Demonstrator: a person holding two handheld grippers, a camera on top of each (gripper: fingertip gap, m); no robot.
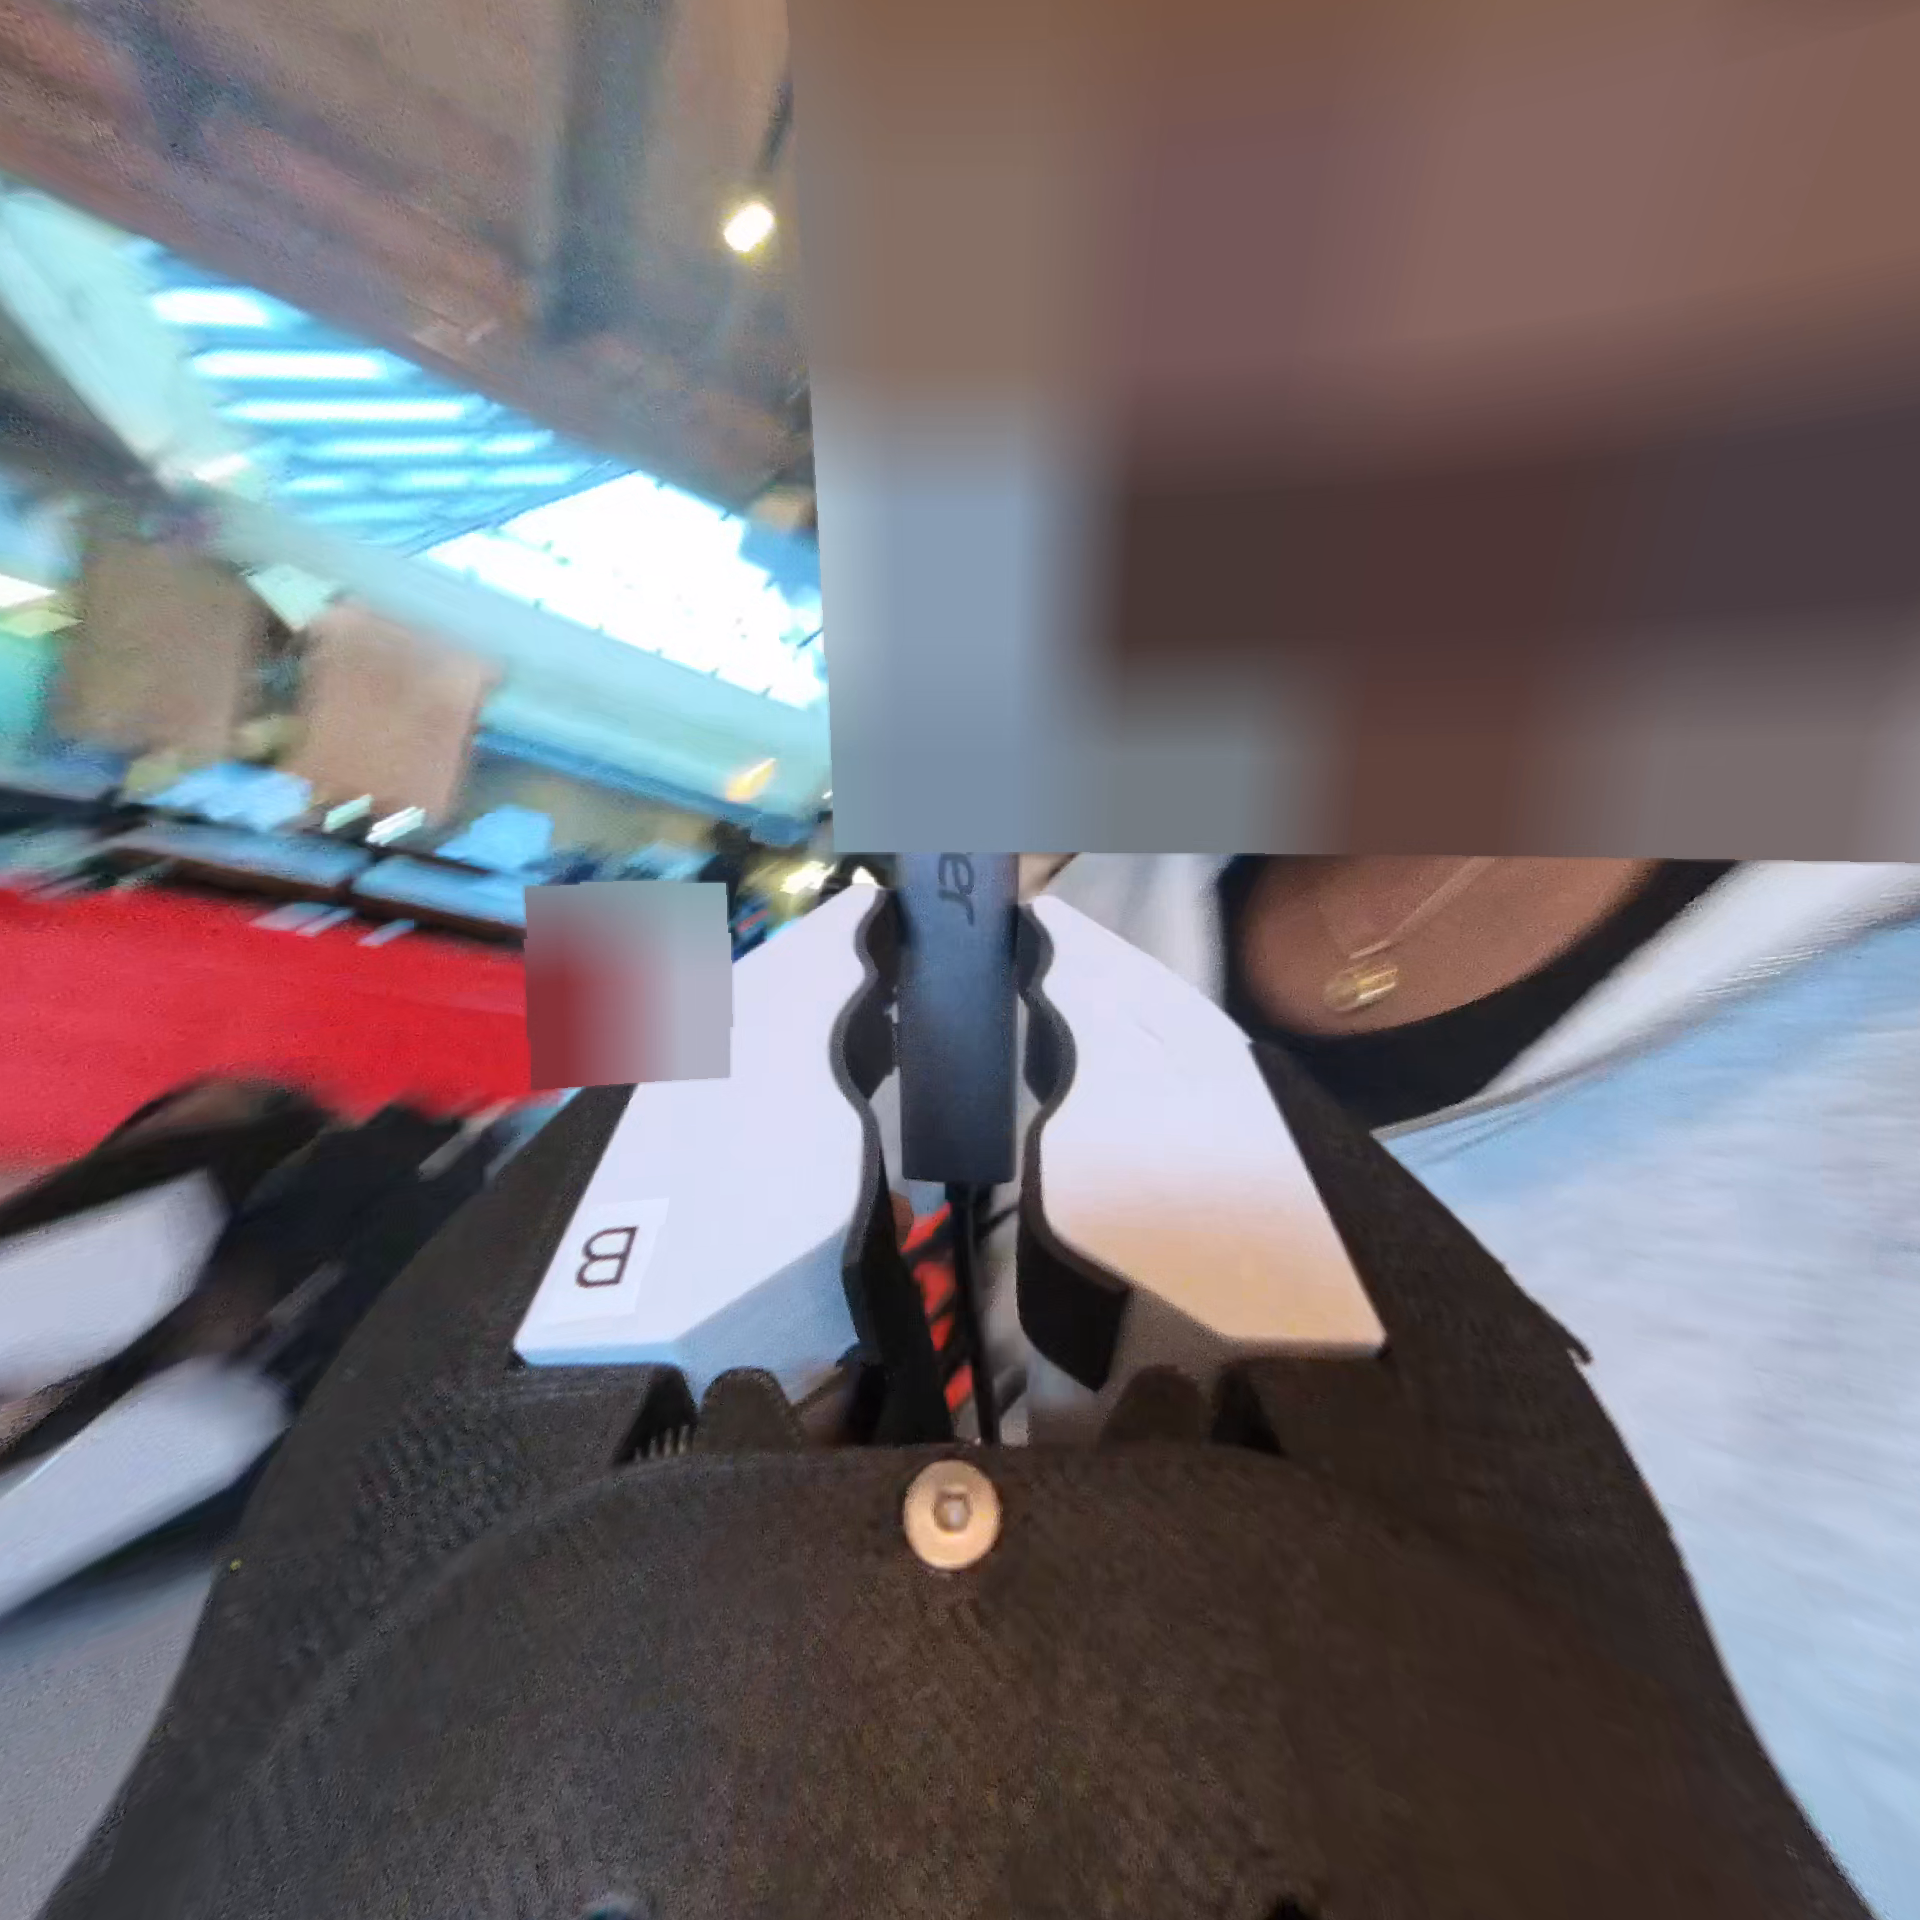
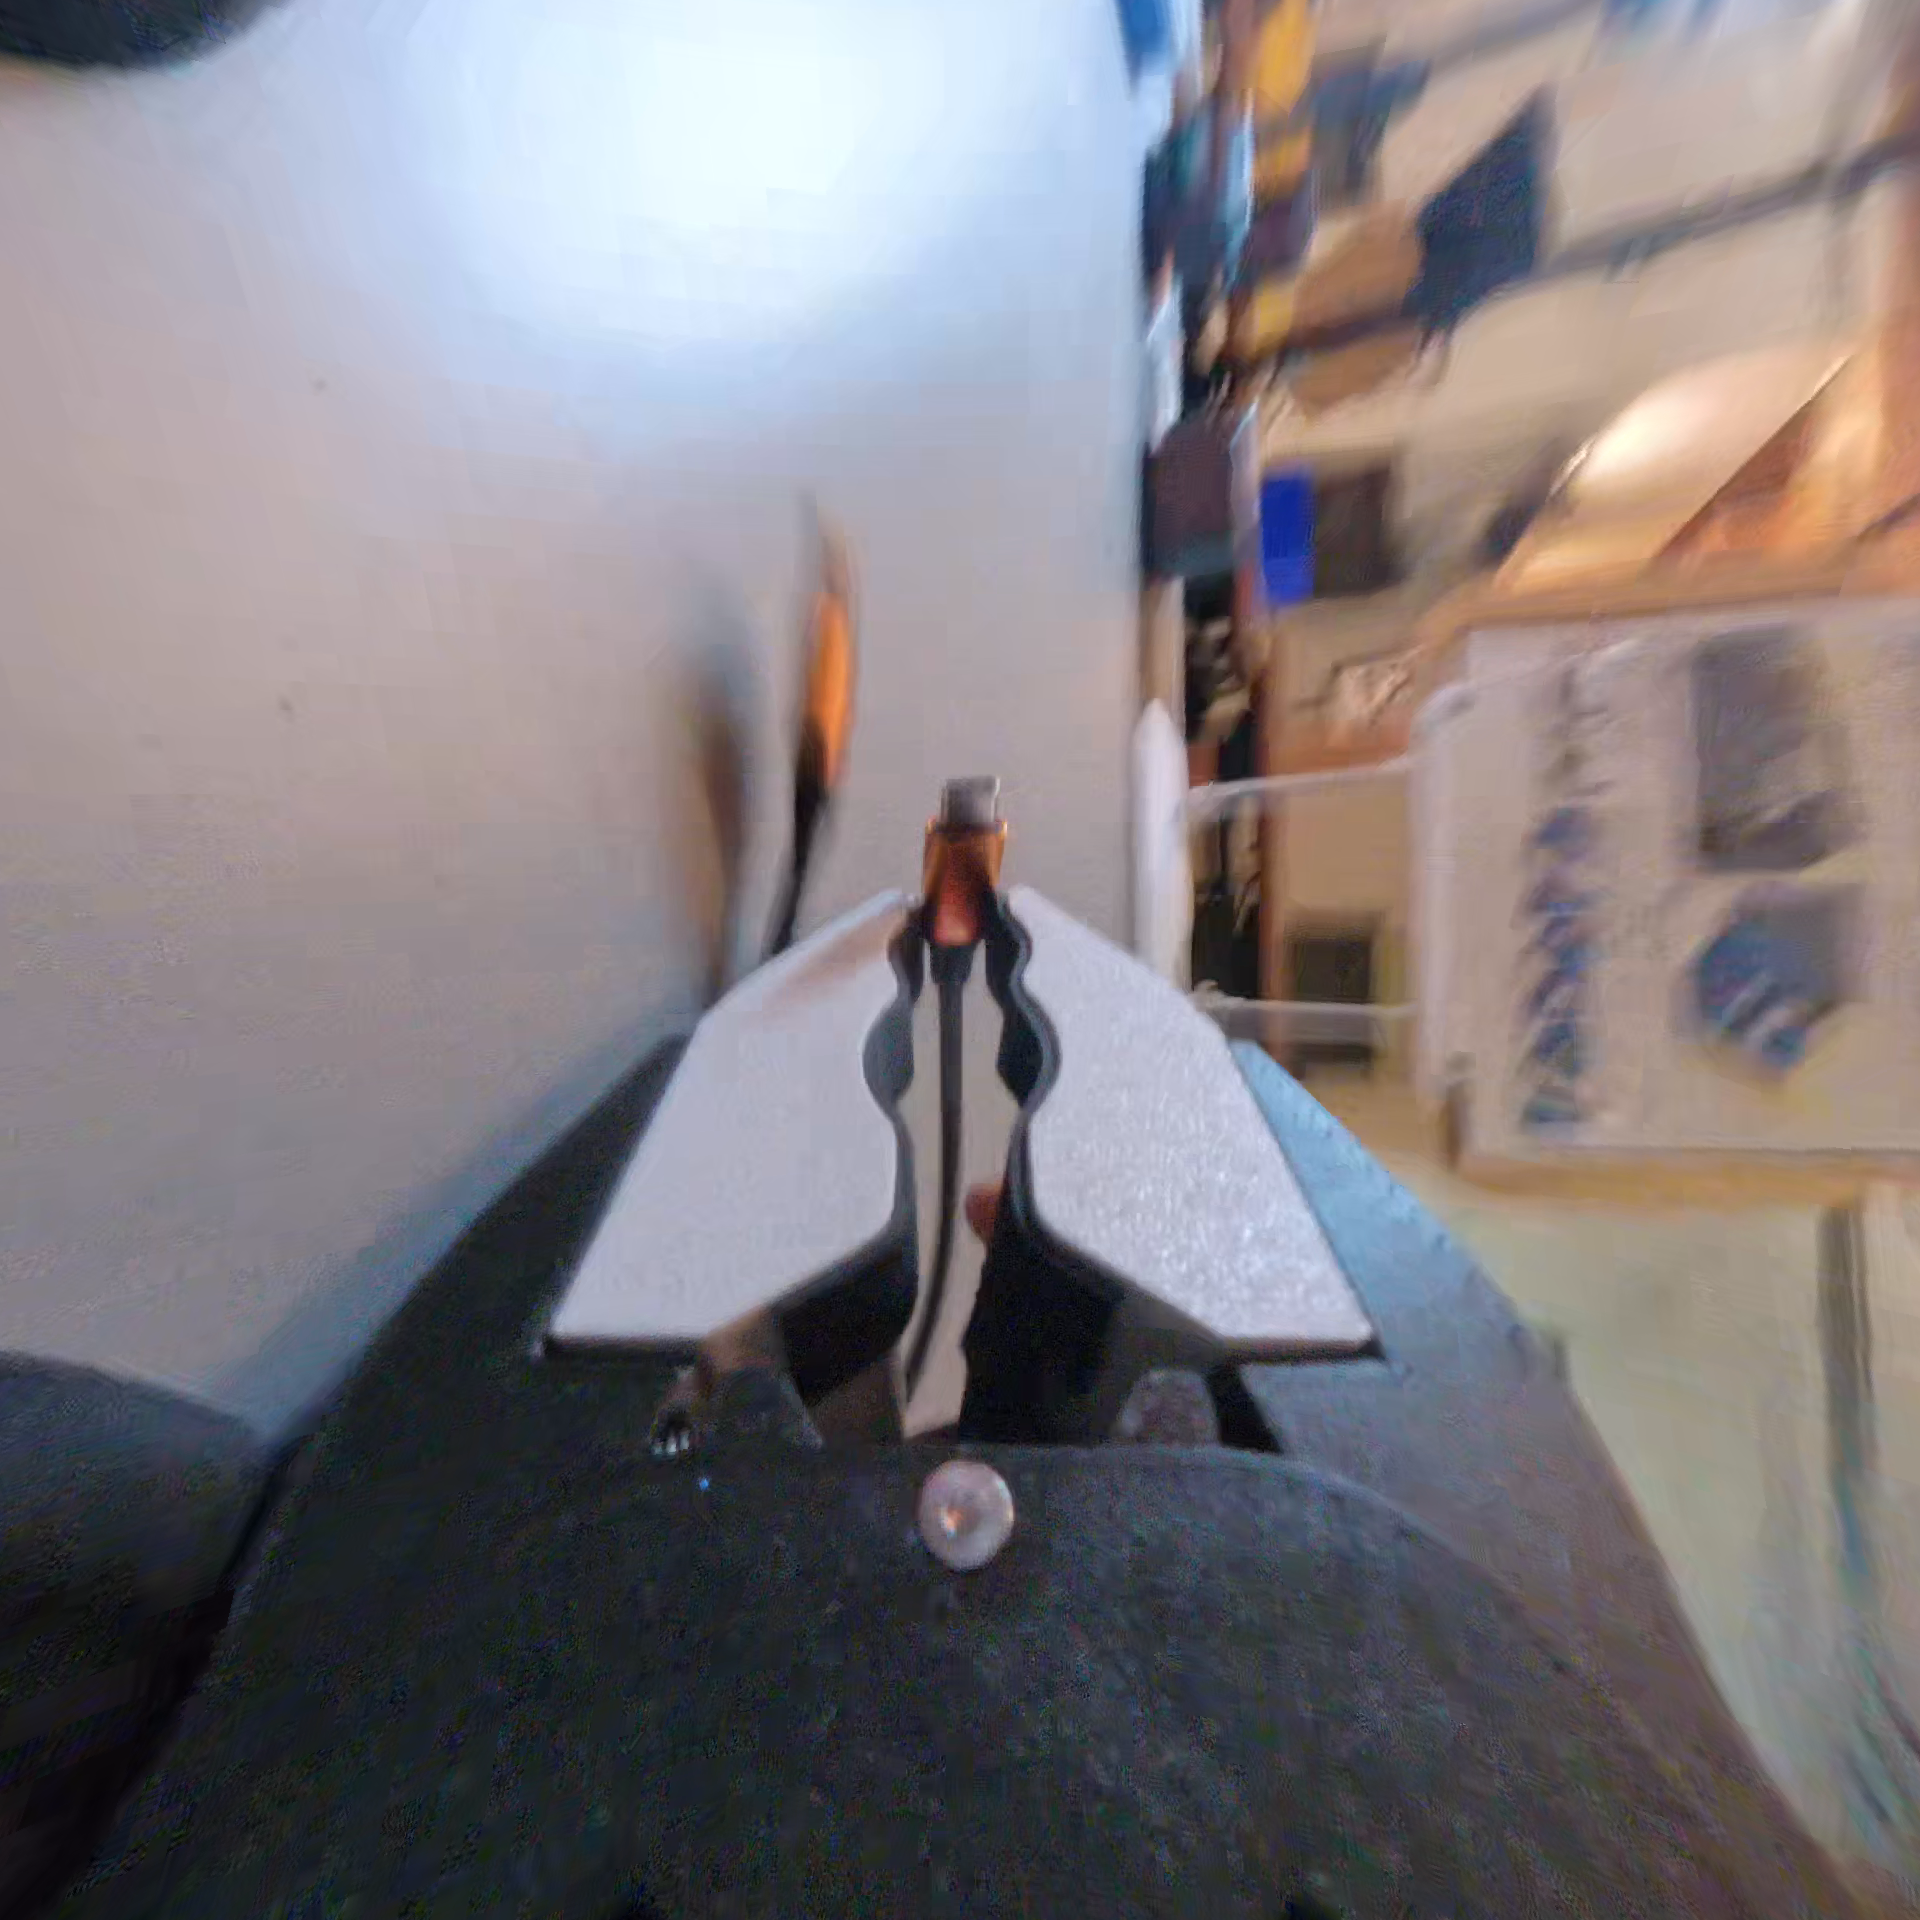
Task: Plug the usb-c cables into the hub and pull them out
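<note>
In the left wrist view my left gripper is shut on a dark grey hub, which stands upright between the black wavy pads. Its thin black cord runs back toward the camera. The hub's far end is hidden by a blurred patch. In the right wrist view my right gripper is shut on a usb-c cable's orange-collared plug. Its metal tip sticks out past the fingertips, and its black cable runs back between the fingers. The view is blurred by motion.
A person in a white shirt with a black collar is close on the right of the left wrist view. The other gripper shows blurred at lower left there. A red surface lies behind. A white surface fills the left of the right wrist view.
</note>
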